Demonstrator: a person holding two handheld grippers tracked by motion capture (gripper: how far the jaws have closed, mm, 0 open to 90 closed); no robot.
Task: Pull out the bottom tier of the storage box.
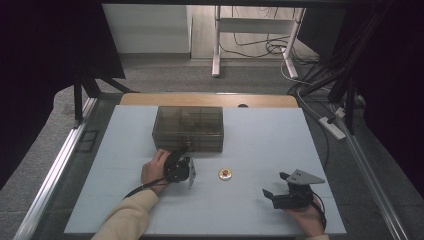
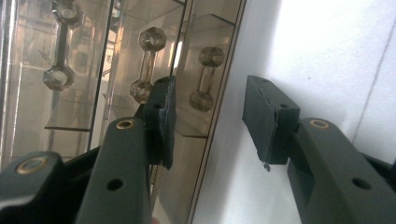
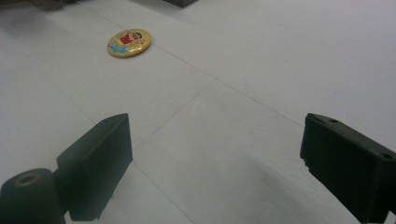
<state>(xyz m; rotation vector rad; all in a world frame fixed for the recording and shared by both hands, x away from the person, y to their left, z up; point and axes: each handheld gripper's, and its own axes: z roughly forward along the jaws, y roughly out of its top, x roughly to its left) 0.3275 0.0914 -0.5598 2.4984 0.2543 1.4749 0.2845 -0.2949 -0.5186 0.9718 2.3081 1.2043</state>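
Nearest the person, the right gripper [image 1: 280, 191] rests low on the white table [image 1: 260, 140] at the near right, its jaws spread wide with nothing between them. From it the round cartoon badge [image 3: 129, 42] lies further in and to the left, flat on the table, well apart from both jaws.

In the middle ground the left gripper [image 1: 186, 162] sits left of the badge, closer to it than the right one, but it points away from it, toward the far side. Its jaws stand partly apart and grip nothing.

Just beyond them is the smoky transparent drawer box [image 1: 188, 128], centred at the far side of the table. In the left gripper view the 3 dumbbell-shaped drawer handles run parallel, and the nearest handle [image 2: 205, 78] lies between the lines of the 2 pads, a little ahead of them, not yet touched. The coming move likely turns on this: the left gripper needs only to push forward to straddle that handle across its long axis.
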